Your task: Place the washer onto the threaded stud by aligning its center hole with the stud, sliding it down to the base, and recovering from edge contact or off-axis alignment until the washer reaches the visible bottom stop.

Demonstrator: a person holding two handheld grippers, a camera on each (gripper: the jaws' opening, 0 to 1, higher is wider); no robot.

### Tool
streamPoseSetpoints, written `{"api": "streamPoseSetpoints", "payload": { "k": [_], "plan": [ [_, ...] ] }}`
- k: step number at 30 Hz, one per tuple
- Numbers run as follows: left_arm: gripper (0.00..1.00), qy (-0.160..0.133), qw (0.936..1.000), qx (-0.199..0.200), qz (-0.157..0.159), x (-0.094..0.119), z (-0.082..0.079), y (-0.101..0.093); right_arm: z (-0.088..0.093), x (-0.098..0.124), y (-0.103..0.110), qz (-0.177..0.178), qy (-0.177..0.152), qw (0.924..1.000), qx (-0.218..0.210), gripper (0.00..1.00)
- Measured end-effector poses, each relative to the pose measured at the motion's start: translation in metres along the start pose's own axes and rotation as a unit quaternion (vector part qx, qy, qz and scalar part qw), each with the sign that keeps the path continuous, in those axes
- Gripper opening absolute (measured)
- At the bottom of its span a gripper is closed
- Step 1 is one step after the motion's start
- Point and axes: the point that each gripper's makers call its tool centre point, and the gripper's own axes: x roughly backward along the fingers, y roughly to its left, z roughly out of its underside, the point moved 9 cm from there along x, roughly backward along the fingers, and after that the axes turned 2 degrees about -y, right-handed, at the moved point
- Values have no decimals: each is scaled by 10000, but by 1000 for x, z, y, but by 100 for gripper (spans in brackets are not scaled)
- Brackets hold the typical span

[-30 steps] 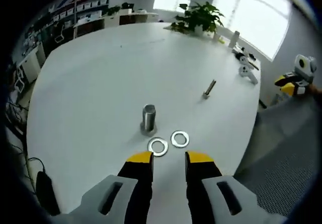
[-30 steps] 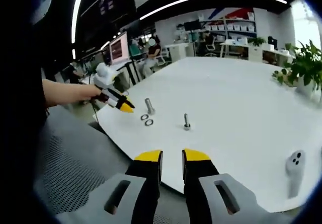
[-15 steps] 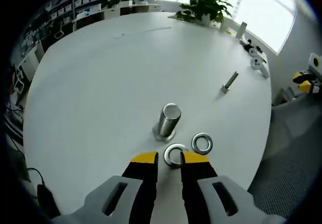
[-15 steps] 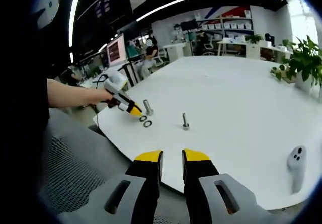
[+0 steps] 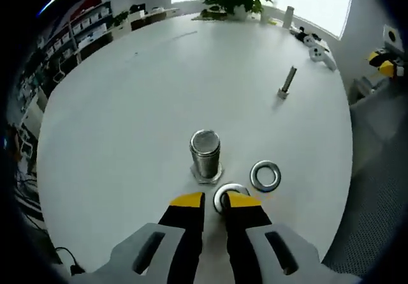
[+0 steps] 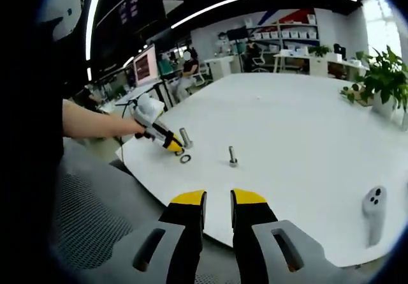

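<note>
In the left gripper view, the left gripper (image 5: 213,201) has come down low over the white table (image 5: 115,105) since a second ago, and its yellow-tipped jaws, a narrow gap apart, now straddle the rim of the nearer washer (image 5: 227,191), which lies flat just beside the thick stud (image 5: 205,154). I cannot tell whether they pinch it yet. A second washer (image 5: 266,175) lies close by, and a slimmer bolt (image 5: 286,82) stands well apart.

In the right gripper view, the right gripper (image 6: 217,201) hangs back off the table edge, jaws slightly parted and empty. The left gripper (image 6: 172,145) has closed in on the stud (image 6: 185,138), so the pickup looks imminent.
</note>
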Motion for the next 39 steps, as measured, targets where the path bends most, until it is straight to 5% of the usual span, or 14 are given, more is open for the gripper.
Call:
{"api": "streamPoseSetpoints", "payload": {
  "k": [6, 10, 23, 39],
  "plan": [
    [8, -60, 9986, 523, -48, 0, 2, 1, 1, -1, 0, -8, 0, 10000, -53, 18],
    [3, 78, 9998, 168, -68, -1, 1, -3, 0, -1, 0, -7, -13, 10000, -68, 18],
    [2, 311, 9971, 693, -101, 19, 5, -9, 0, -1, -1, -21, -77, 9999, -101, 18],
    [2, -252, 9953, 896, -282, 54, -40, -1, 0, -1, -1, -40, -175, 9997, -134, 18]
  ]
}}
